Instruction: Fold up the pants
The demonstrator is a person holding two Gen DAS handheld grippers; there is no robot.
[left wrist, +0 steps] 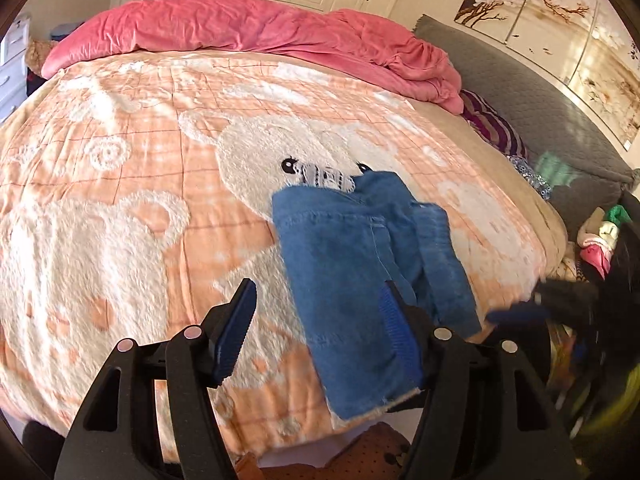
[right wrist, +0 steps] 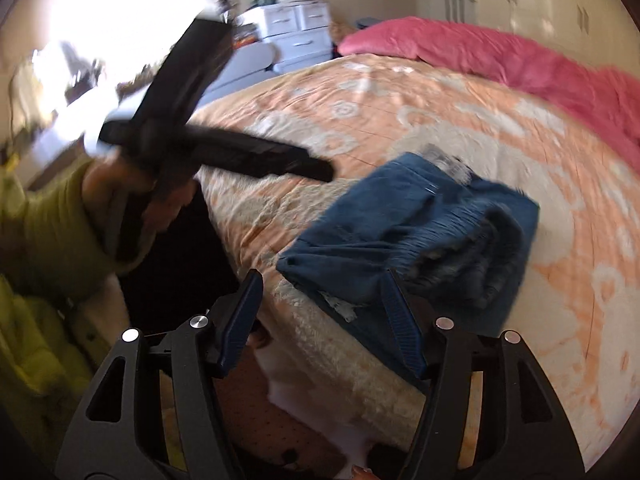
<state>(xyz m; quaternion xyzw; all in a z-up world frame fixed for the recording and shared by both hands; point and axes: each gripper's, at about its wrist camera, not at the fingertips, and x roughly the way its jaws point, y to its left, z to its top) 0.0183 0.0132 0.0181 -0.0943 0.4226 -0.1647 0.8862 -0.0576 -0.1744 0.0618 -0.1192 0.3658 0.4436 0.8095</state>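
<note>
The blue pants (left wrist: 360,248) lie folded into a compact bundle on the peach bear-pattern blanket (left wrist: 140,160), close to the bed's near edge. My left gripper (left wrist: 320,320) hangs open just above and in front of them, its pads pressing nothing. The right gripper (left wrist: 516,314) shows as a dark blur at the bed's right edge. In the right wrist view the pants (right wrist: 400,216) sit beyond my open right gripper (right wrist: 322,320), which holds nothing. A hand in a green sleeve (right wrist: 48,224) holds the left gripper (right wrist: 316,168) over the blanket (right wrist: 440,112), to the left of the pants.
A pink duvet (left wrist: 240,28) is bunched along the far side of the bed. A striped cloth (left wrist: 492,128) and a pile of clothes (left wrist: 600,240) lie at the right by a grey padded panel (left wrist: 520,92). White drawers (right wrist: 296,28) stand beyond the bed.
</note>
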